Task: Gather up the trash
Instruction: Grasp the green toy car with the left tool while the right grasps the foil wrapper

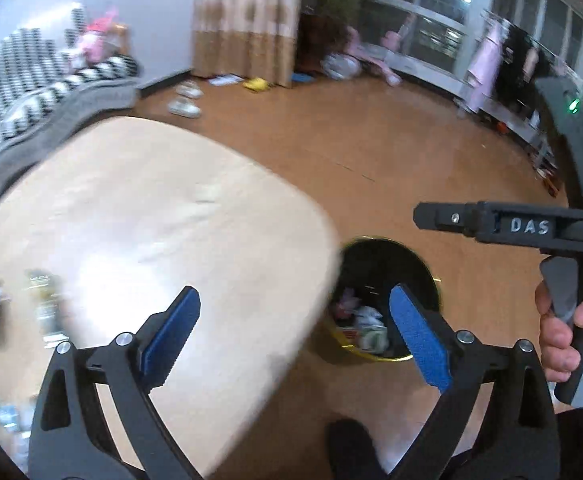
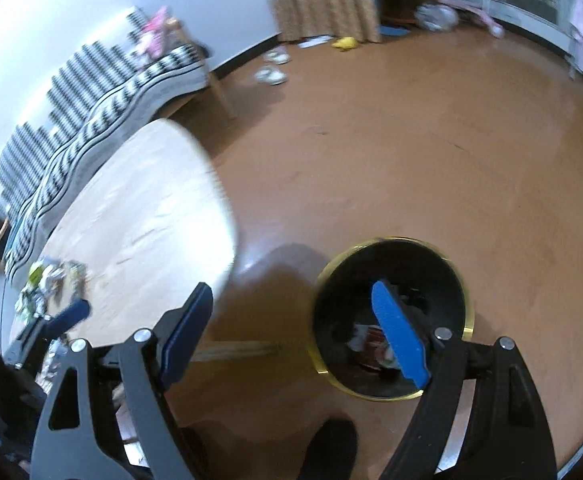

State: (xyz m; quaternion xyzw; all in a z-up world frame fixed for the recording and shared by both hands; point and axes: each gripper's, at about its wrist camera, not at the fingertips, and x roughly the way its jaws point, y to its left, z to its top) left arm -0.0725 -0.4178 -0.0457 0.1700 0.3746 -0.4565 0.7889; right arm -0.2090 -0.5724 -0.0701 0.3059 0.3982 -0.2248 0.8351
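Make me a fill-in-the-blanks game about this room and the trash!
1. The bin stands on the ____.
2. The pads on the left tool are coloured ____.
3. Between the pads of the right tool there is ____.
4. More trash still lies on the ____.

Missing words: floor; blue; nothing; table
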